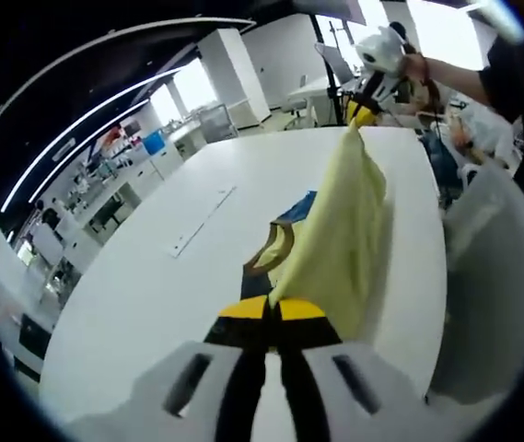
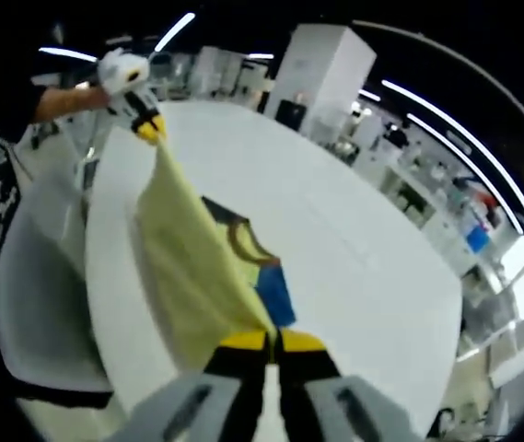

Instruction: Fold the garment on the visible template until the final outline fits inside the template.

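A pale yellow garment hangs stretched in the air between both grippers, above a white table. My left gripper is shut on one corner of it; the right gripper holds the far corner at the top of the left gripper view. In the right gripper view the yellow garment runs from my right gripper, shut on its near corner, up to the left gripper. Under the cloth lies a dark blue template with a brown curved outline, partly hidden.
A white chair stands at the table's edge beside the person, whose arm and dark shirt show. A long flat strip lies mid-table. Shelves, desks and pillars fill the room beyond.
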A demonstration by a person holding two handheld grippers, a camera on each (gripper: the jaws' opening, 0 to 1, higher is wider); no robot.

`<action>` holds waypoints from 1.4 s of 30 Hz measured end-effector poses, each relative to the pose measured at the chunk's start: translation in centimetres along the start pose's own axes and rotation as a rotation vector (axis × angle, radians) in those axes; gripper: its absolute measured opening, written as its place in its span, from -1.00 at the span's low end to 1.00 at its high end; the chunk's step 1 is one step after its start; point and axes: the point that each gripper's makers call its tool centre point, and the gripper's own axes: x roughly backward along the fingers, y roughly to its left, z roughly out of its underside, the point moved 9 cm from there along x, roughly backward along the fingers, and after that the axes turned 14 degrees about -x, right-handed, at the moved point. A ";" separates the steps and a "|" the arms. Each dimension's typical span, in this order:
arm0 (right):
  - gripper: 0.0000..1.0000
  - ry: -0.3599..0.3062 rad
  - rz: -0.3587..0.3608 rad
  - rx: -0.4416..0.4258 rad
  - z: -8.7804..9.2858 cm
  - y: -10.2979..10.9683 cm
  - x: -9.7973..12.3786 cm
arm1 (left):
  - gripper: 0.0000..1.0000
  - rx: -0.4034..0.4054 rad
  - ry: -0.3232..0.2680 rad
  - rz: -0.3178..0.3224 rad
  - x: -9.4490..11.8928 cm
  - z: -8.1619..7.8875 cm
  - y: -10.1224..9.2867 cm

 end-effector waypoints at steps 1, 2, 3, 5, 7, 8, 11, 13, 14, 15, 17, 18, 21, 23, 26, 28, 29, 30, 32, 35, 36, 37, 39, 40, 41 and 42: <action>-1.00 -0.002 0.000 -0.001 -0.1 -0.1 -0.1 | -1.00 0.005 -0.001 -0.008 -0.1 0.0 0.3; -1.00 -0.005 0.003 -0.002 -0.3 -0.3 -0.3 | -1.00 0.009 -0.002 -0.012 -0.3 0.1 0.7; -1.00 -0.005 0.007 -0.005 -0.4 -0.4 -0.5 | -1.00 0.014 -0.003 -0.016 -0.4 0.0 1.0; -1.00 -0.016 0.021 -0.006 -0.5 -0.9 -0.9 | -1.00 0.011 -0.004 -0.021 -0.6 0.0 1.3; -1.00 -0.024 0.031 -0.018 -0.5 -1.3 -1.4 | -1.00 0.014 -0.008 -0.024 -1.0 -0.1 1.6; -1.00 -0.025 0.032 -0.027 -0.6 -1.5 -1.8 | -1.00 0.020 -0.009 -0.024 -1.3 0.0 1.8; -1.00 -0.030 0.040 -0.057 -0.5 -2.1 -2.9 | -1.00 0.044 -0.003 -0.016 -2.3 0.7 2.8; -1.00 -0.030 0.047 -0.079 -0.4 -2.5 -3.5 | -1.00 0.054 0.003 -0.014 -2.9 1.0 3.1; -1.00 -0.031 0.048 -0.088 -0.4 -2.6 -3.7 | -1.00 0.065 0.007 -0.008 -3.2 1.2 3.3; -1.00 -0.035 0.051 -0.094 -0.4 -2.8 -4.2 | -1.00 0.070 0.009 -0.009 -3.5 1.4 3.4; -1.00 -0.037 0.059 -0.106 -0.3 -3.2 -4.9 | -1.00 0.090 0.016 -0.006 -4.3 2.0 3.9; -1.00 -0.039 0.061 -0.115 -0.3 -3.3 -5.1 | -1.00 0.098 0.021 -0.001 -4.7 2.2 4.1; -1.00 -0.039 0.068 -0.145 -0.1 -3.7 -6.2 | -1.00 0.117 0.030 0.011 -5.7 2.8 4.4; -1.00 -0.035 0.072 -0.165 0.1 -3.9 -7.1 | -1.00 0.166 0.027 0.022 -6.5 3.2 4.6; -1.00 -0.026 0.074 -0.180 0.4 -4.3 -8.3 | -1.00 0.218 0.032 0.031 -7.6 3.8 4.9; -1.00 -0.023 0.075 -0.195 0.6 -4.6 -9.2 | -1.00 0.246 0.040 0.041 -8.4 4.5 5.1; -1.00 -0.024 0.077 -0.201 0.6 -4.8 -9.6 | -1.00 0.249 0.049 0.050 -9.0 5.0 5.3; -1.00 -0.021 0.077 -0.210 0.6 -5.0 -10.3 | -1.00 0.254 0.055 0.053 -9.3 5.2 5.4; -1.00 -0.018 0.080 -0.231 0.8 -5.2 -11.0 | -1.00 0.269 0.070 0.085 -10.1 5.7 5.3; -1.00 -0.003 0.076 -0.238 1.1 -5.3 -12.3 | -1.00 0.304 0.081 0.089 -11.3 6.5 5.3; -1.00 0.006 0.073 -0.241 1.1 -5.3 -12.7 | -1.00 0.318 0.080 0.093 -11.6 6.8 5.3; -1.00 0.029 0.078 -0.240 1.4 -5.4 -13.2 | -1.00 0.347 0.074 0.101 -12.3 7.3 5.4; -1.00 0.052 0.087 -0.224 1.7 -5.6 -14.1 | -1.00 0.407 0.061 0.102 -13.2 8.3 5.5; -1.00 0.060 0.085 -0.224 1.8 -5.6 -14.5 | -1.00 0.404 0.067 0.106 -13.5 8.7 5.5; -1.00 0.076 0.083 -0.214 1.8 -5.9 -15.1 | -1.00 0.403 0.075 0.110 -13.9 8.9 5.4; -1.00 0.084 0.084 -0.209 1.7 -6.2 -15.5 | -1.00 0.404 0.082 0.114 -14.2 9.1 5.3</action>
